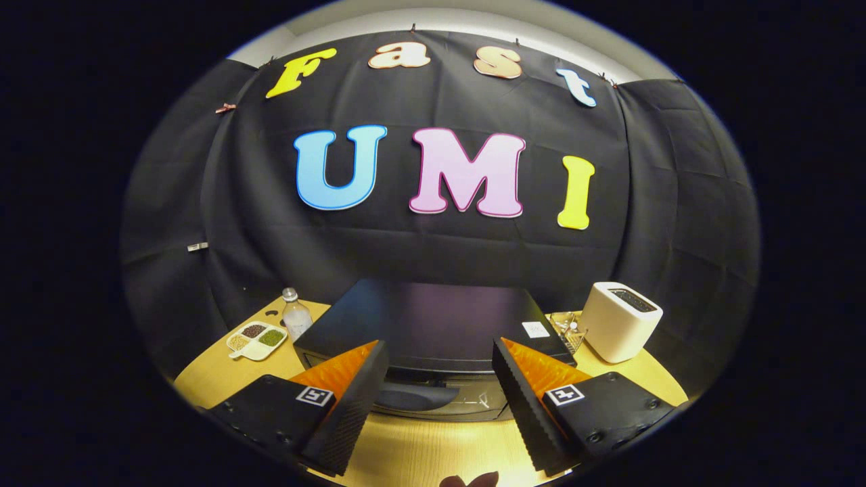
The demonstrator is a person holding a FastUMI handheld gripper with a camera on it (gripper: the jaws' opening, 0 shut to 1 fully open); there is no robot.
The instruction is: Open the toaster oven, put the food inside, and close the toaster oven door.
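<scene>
The gripper (440, 379) is hovering over the wooden table (419, 453) with its jaws spread wide and nothing between them, and the toaster oven (423, 325) is sitting dead ahead at twelve o'clock, just beyond the fingertips. Its door is looking shut, and the dark handle (414, 396) is running across the top of the door front, showing right in the gap between the two fingers (352, 399).

That handle is the place to take hold: it looks like a stiff, smooth bar, so a firm squeeze across its middle should be keeping the pull even. The door is probably swinging down on a bottom hinge with some weight to it, and the glass wants a gentle hand. The oven itself seems heavy enough to stay put, though a hard tug might be sliding it on the smooth tabletop.

Out at ten o'clock a small divided dish (257, 339) of seeds or grains is resting beside a water bottle (295, 314). At two o'clock a white toaster (620, 321) is standing near the oven's corner. Down at six o'clock something dark red (469, 481) is peeking in; I cannot tell whether that is the food.
</scene>
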